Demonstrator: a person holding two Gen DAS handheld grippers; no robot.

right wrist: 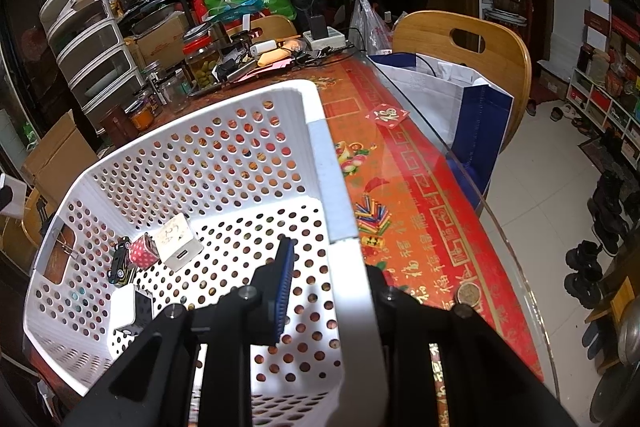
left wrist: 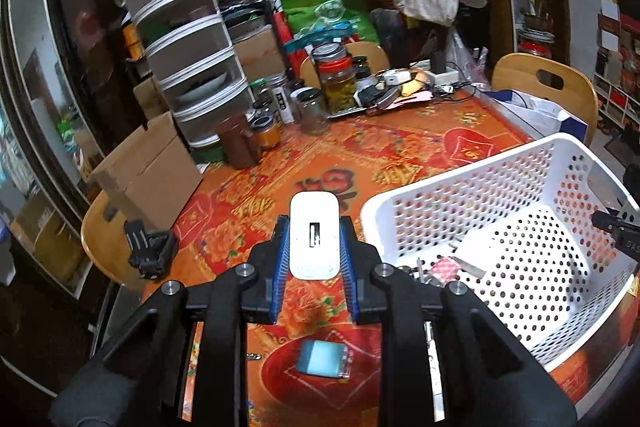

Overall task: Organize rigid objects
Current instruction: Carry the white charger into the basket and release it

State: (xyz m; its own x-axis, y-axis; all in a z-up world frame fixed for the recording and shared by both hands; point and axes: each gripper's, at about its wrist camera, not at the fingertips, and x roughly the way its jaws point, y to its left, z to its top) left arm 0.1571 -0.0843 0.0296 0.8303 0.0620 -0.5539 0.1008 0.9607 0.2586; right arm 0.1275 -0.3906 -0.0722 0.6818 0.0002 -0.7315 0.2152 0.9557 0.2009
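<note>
Where the left gripper [left wrist: 314, 251] closes its blue-padded jaws, a white USB charger [left wrist: 315, 235] sits clamped between them, port side facing the camera, held above the counter [left wrist: 400, 147] just left of the white perforated basket [left wrist: 460, 183]. Directly below the left gripper, a small light-blue block [left wrist: 323, 358] lies flat on the red patterned cloth. The right gripper [right wrist: 328, 291] straddles the near right wall of the basket [right wrist: 332, 187]: one blue pad [right wrist: 283, 287] stands inside the wall, the other finger is hidden behind the rim, so the jaws appear closed on the wall, though contact on the far side cannot be confirmed. Inside the basket, near its left end, rest a white charger cube [right wrist: 178, 243], a pink dotted charger [right wrist: 143, 251] touching it, a dark toy car [right wrist: 121, 261] just beside that, and a white-and-black adapter [right wrist: 134, 309] nearer the camera. On the counter right of the basket lie a coin [right wrist: 468, 294] and a red paper square [right wrist: 391, 115]. Glass jars [left wrist: 336, 79] crowd the far edge of the counter, beside stacked plastic drawers [left wrist: 188, 63] and a cardboard box [left wrist: 148, 171]. A wooden chair [right wrist: 468, 43] carrying a blue-and-white bag [right wrist: 460, 95] stands at the right side.
</note>
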